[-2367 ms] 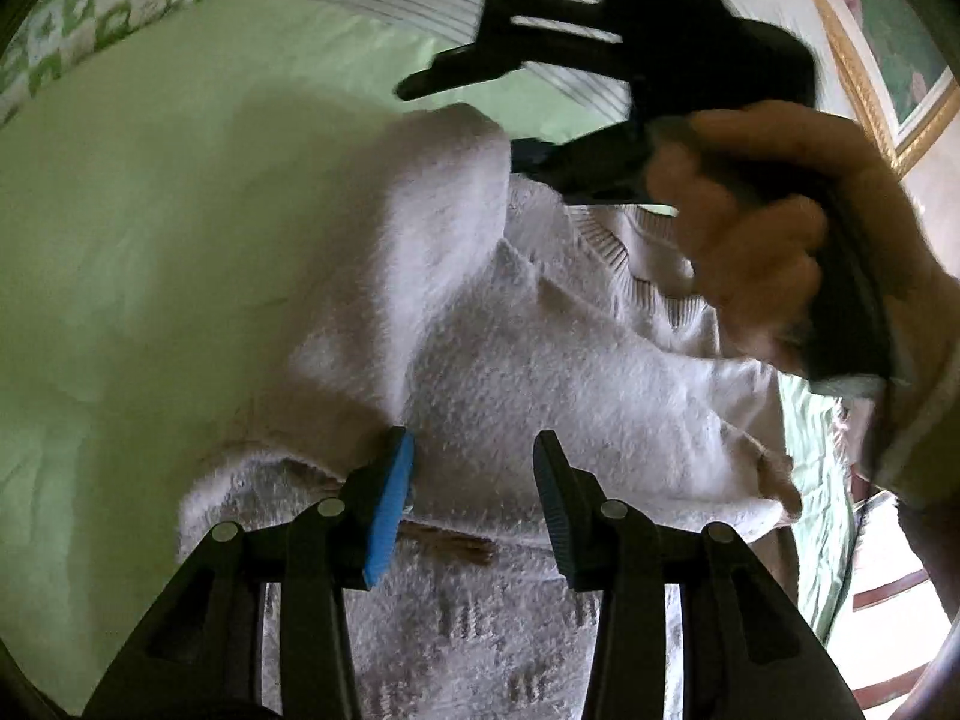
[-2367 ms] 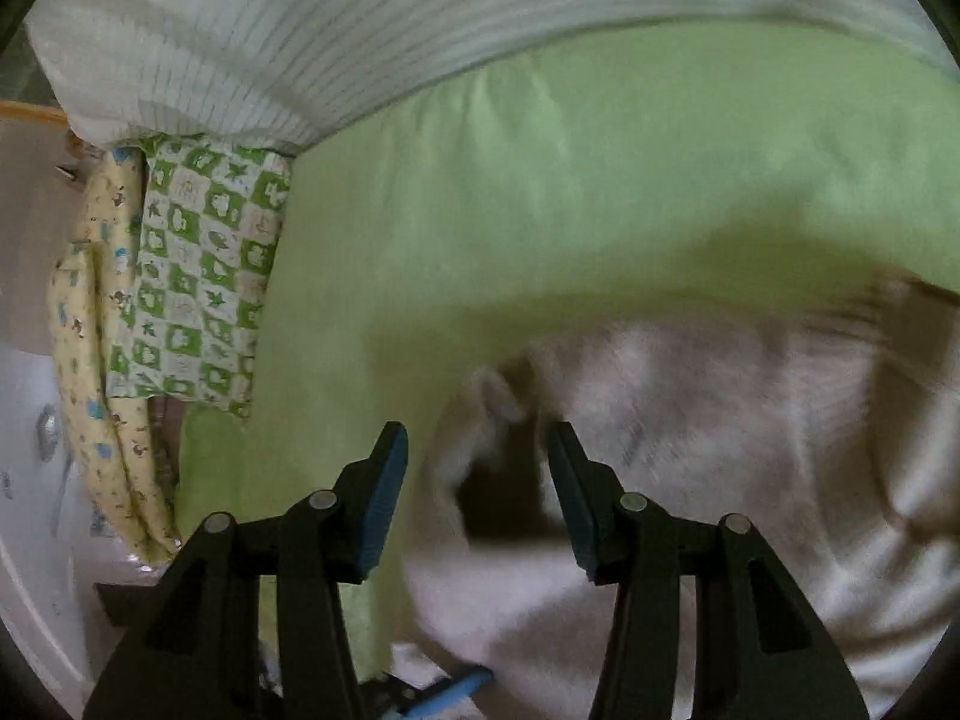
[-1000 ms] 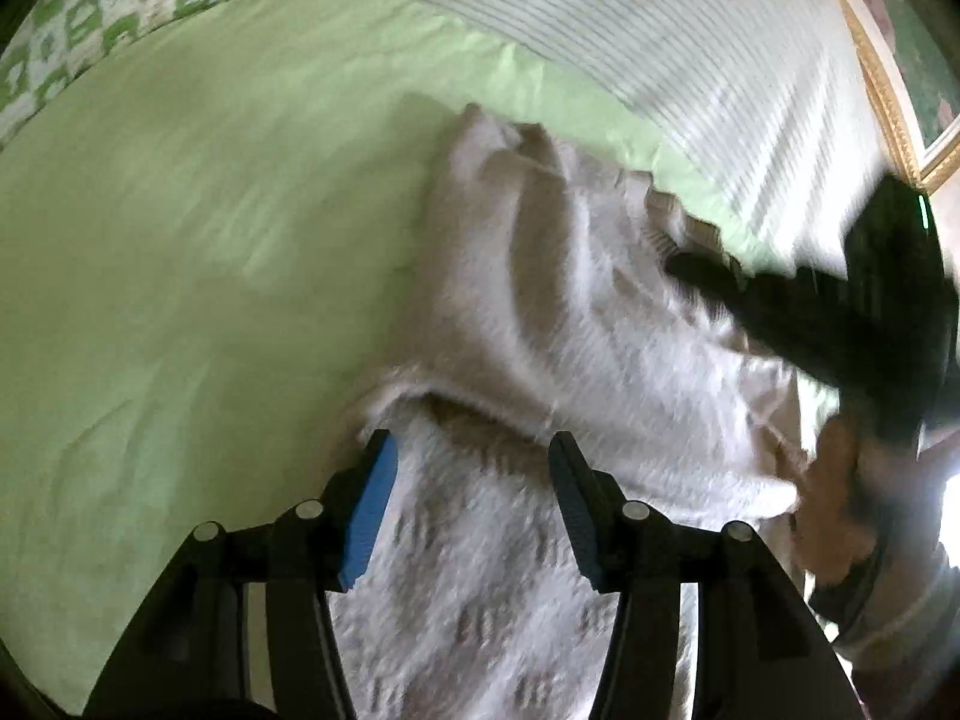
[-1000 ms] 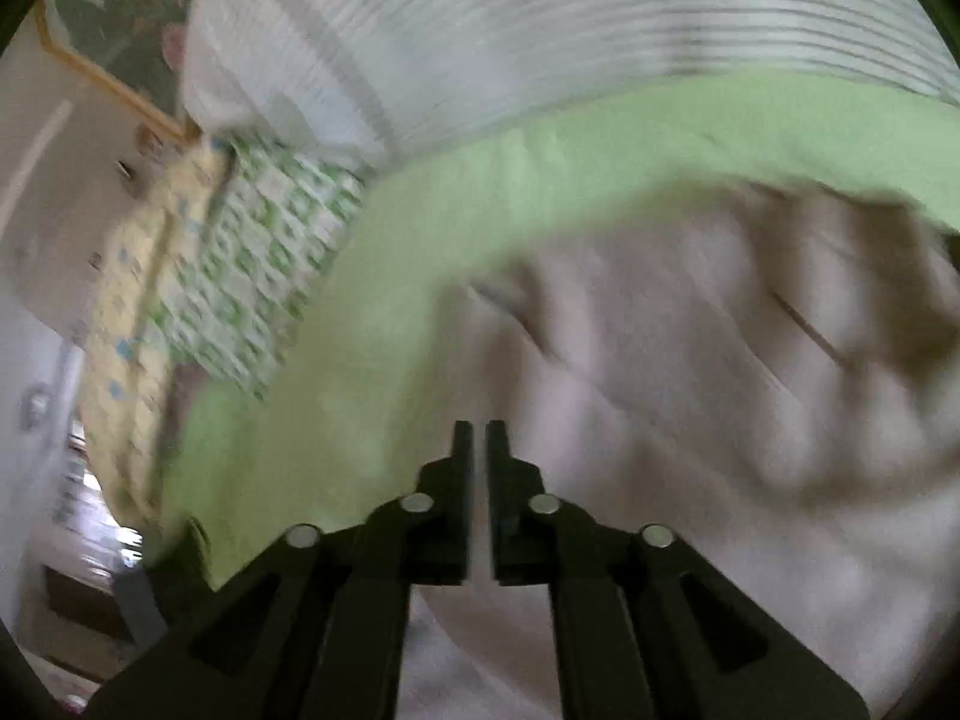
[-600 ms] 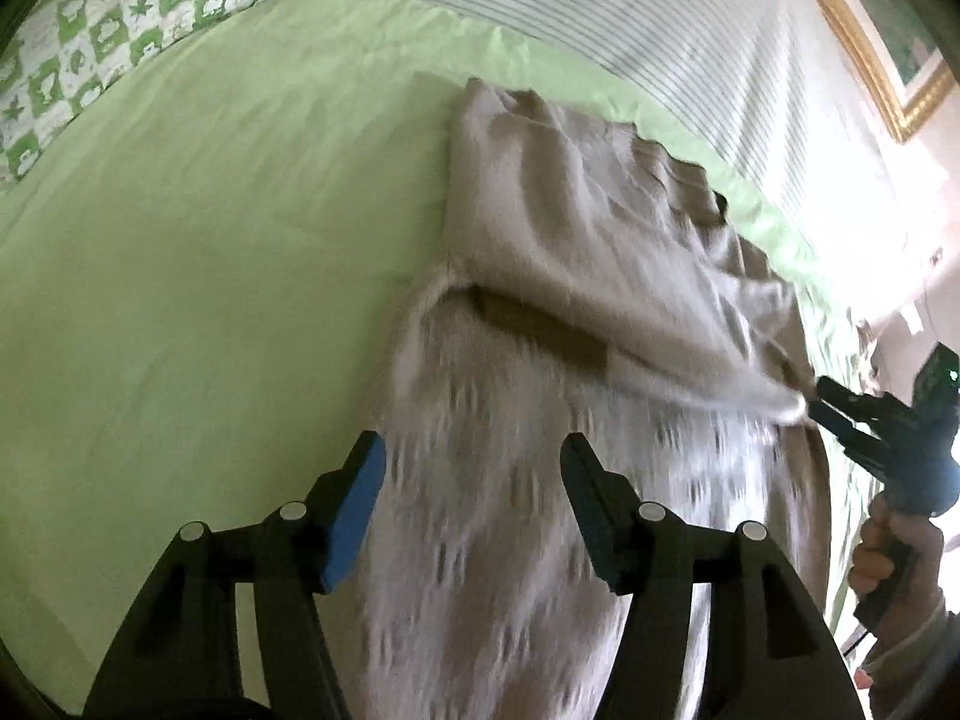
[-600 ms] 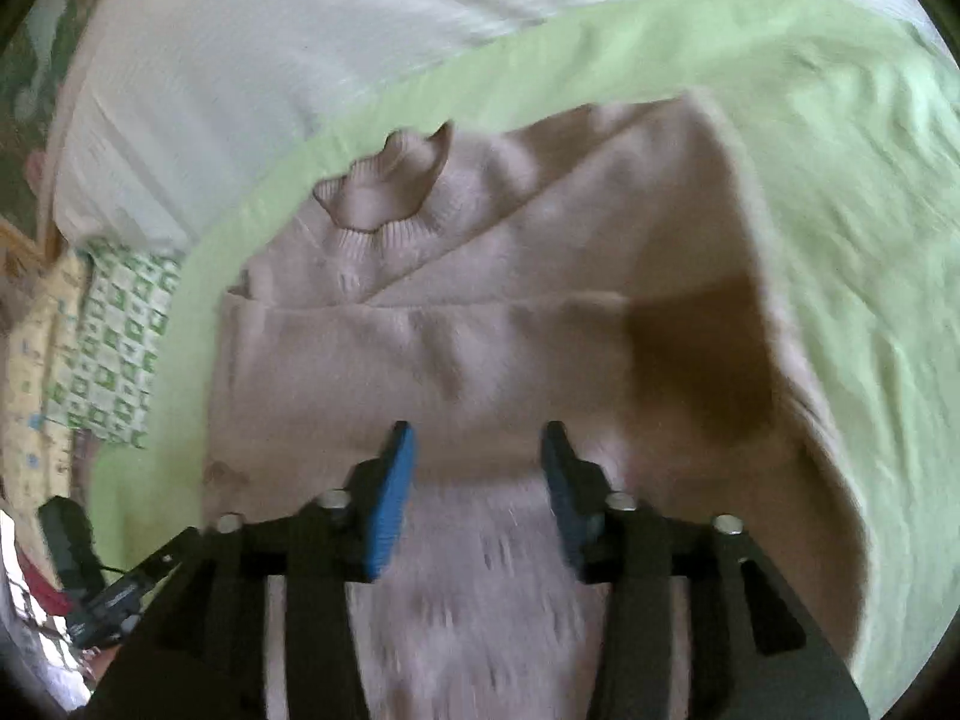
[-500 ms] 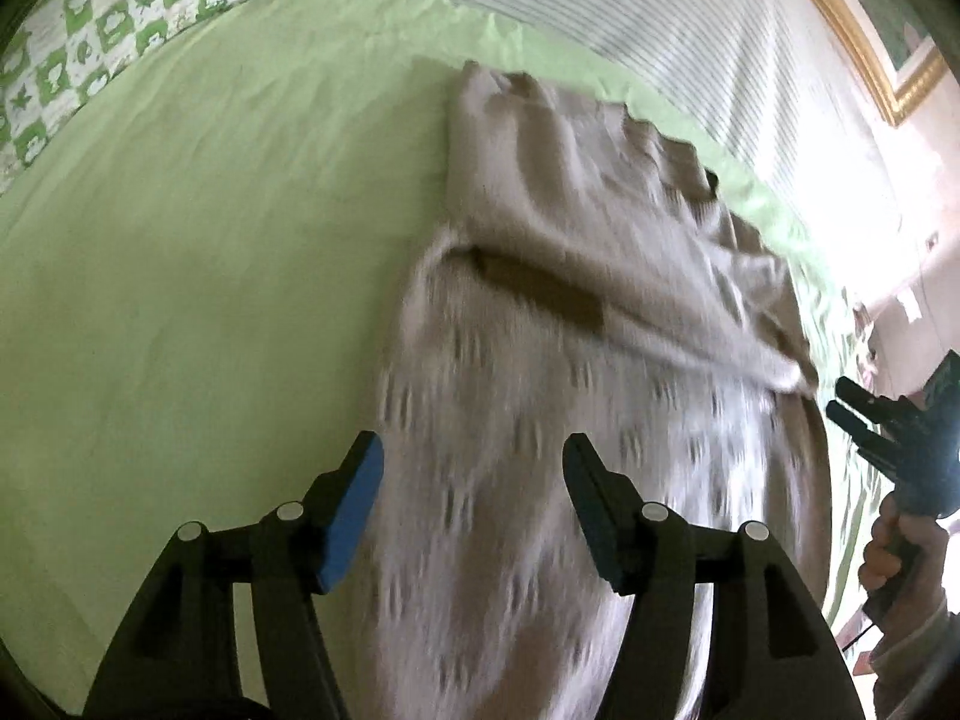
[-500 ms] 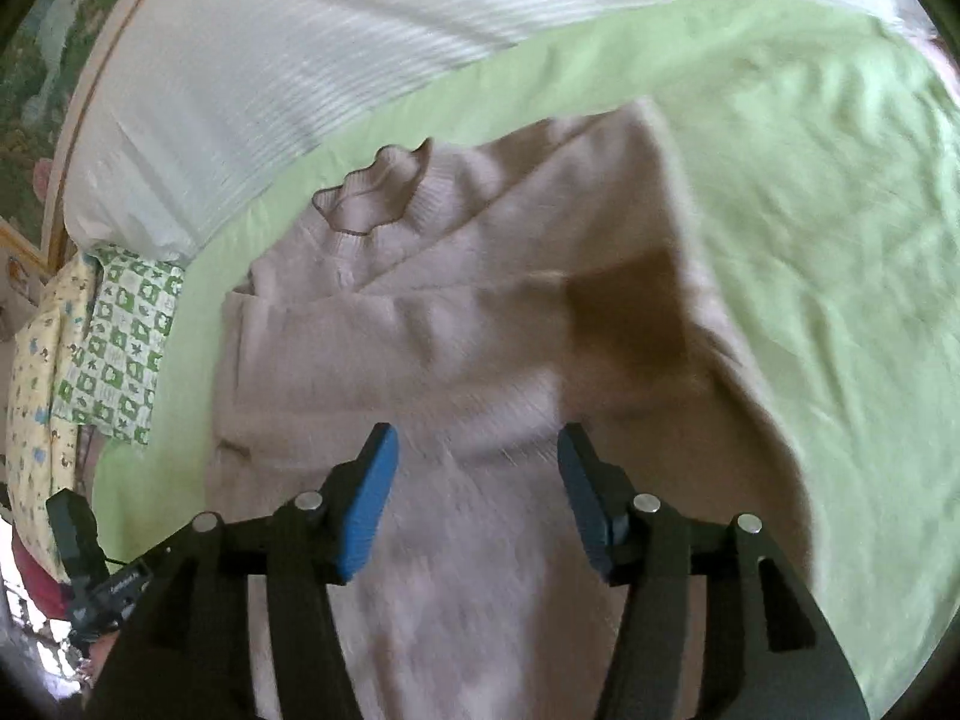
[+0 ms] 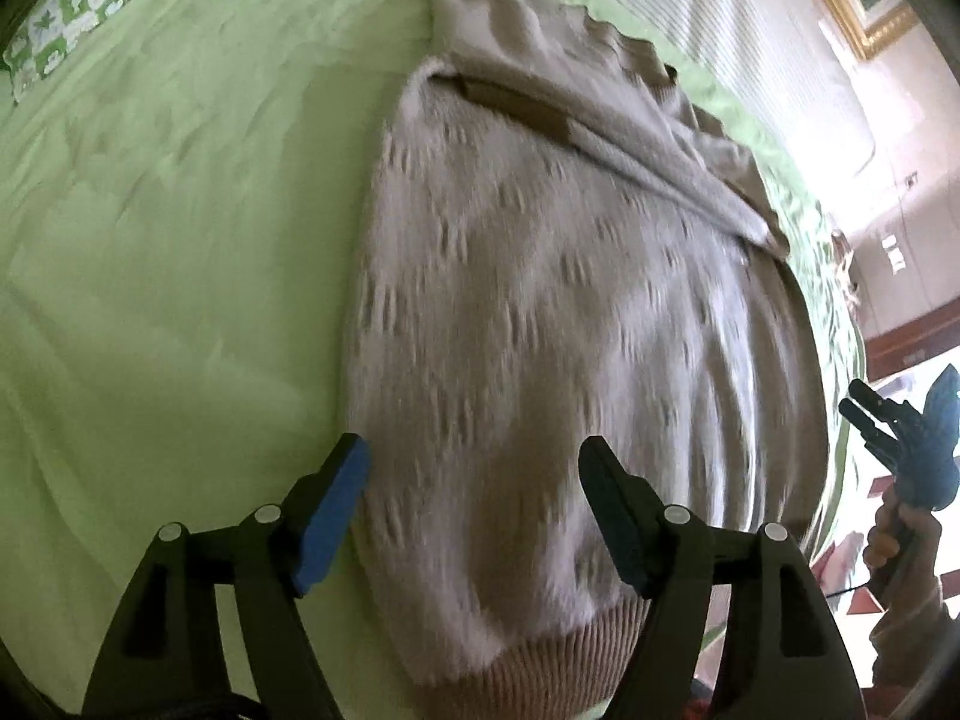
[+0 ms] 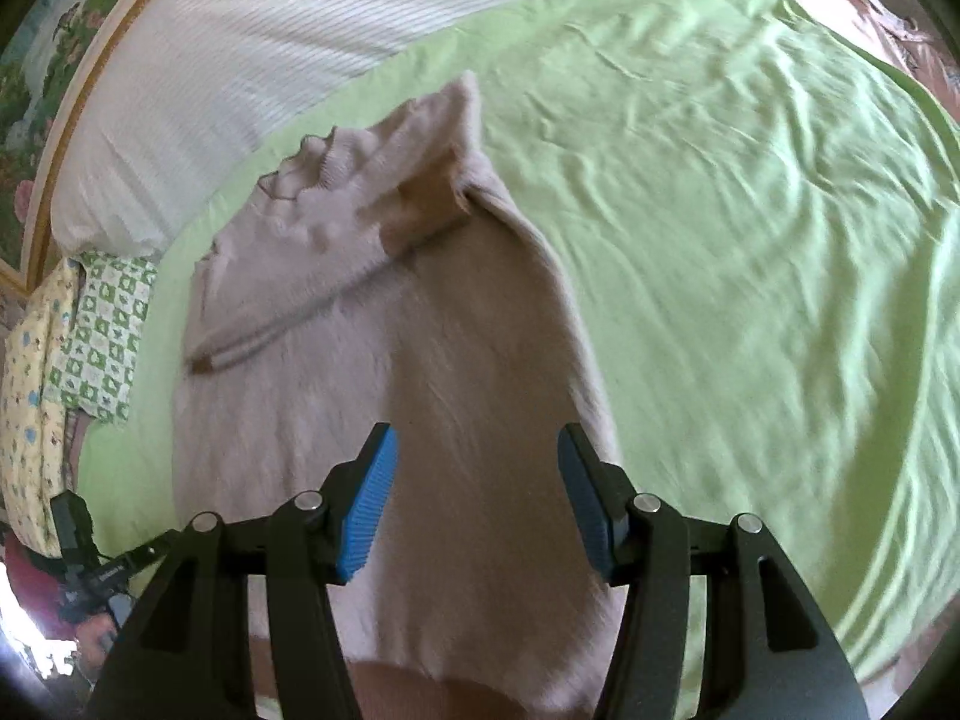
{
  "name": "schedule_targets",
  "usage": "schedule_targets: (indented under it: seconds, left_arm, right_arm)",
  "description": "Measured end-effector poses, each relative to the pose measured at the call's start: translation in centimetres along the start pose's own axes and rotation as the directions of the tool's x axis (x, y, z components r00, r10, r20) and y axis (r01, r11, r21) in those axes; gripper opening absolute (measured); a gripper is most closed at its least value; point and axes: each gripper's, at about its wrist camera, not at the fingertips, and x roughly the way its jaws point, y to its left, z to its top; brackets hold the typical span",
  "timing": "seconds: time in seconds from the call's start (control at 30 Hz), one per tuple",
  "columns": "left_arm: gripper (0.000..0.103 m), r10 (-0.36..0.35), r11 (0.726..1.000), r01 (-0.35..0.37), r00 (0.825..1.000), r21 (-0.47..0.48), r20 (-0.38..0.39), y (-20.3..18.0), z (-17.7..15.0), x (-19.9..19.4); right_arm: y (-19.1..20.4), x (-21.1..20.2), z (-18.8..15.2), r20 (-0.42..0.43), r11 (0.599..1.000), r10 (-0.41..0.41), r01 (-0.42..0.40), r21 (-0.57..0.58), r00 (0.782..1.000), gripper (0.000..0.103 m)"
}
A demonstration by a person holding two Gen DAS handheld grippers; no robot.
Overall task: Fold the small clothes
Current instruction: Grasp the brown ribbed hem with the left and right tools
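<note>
So both of my grippers are off the fabric right now. The left hand-held gripper [image 9: 474, 471] has its jaws spread wide with nothing between them, hanging over the lower part of the sweater [image 9: 552, 312], near the ribbed hem [image 9: 528, 669]. The right hand-held gripper [image 10: 477, 480] is spread just as wide, also holding nothing, over the same lower stretch of knit from the other side.

The sweater lies flat on the bed, a pale beige knit with both sleeves folded in across the chest. From the left cam the left edge of the body runs pretty straight, with lots of bare green sheet [image 9: 168, 228] beside it. From the right cam the right edge is a clean line too, and the sheet [image 10: 750, 228] goes on wide and wrinkly past it, so plenty of room on both sides. The collar [image 10: 324, 162] points toward the striped white pillow [image 10: 252, 60] at the head of the bed, sitting just short of it.

Stuff only one view gives me: the right cam shows the collar opening properly, plus a green-and-white checked cloth [image 10: 102, 330] and a yellow patterned one [image 10: 30, 372] bunched at the bed's far left edge, and a painting with a gold frame [image 10: 66, 90] behind the pillow. The left cam shows the knit's little dash pattern (blurry), the hem ribbing, and the right gripper held up off the bed's edge in the hand [image 9: 900, 546].
</note>
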Motion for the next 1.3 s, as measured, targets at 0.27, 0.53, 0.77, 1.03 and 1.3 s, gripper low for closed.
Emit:
schedule_targets:
  seconds: [0.27,0.53,0.77,1.03,1.3]
  left_arm:
    - [0.080,-0.032,0.999,0.029,0.998,-0.042,-0.061,1.1,-3.2,0.0]
    - [0.080,-0.110,0.993,0.104,0.988,-0.053,-0.108,1.0,-6.2,-0.6]
    - [0.080,-0.149,0.988,0.140,0.975,-0.064,-0.167,1.2,-8.9,-0.8]
    - [0.078,-0.226,0.973,0.211,0.948,-0.088,-0.225,0.7,-9.6,0.0]
    - [0.011,-0.198,0.980,0.187,0.952,-0.069,-0.232,1.9,-9.8,0.4]
  right_arm:
    - [-2.4,-2.0,-4.2,-0.037,1.000,-0.019,0.019,0.001,0.999,0.057]
    - [-3.9,-2.6,-7.5,-0.094,1.000,0.005,-0.003,0.016,0.996,0.058]
    - [-4.8,-2.3,-10.1,-0.156,0.999,0.045,-0.044,0.011,0.987,0.058]
    - [-5.3,-1.9,-11.0,-0.185,0.992,0.127,-0.123,0.033,0.975,0.058]
    - [-6.0,-1.4,-11.6,-0.209,0.987,0.159,-0.149,0.061,0.965,0.014]
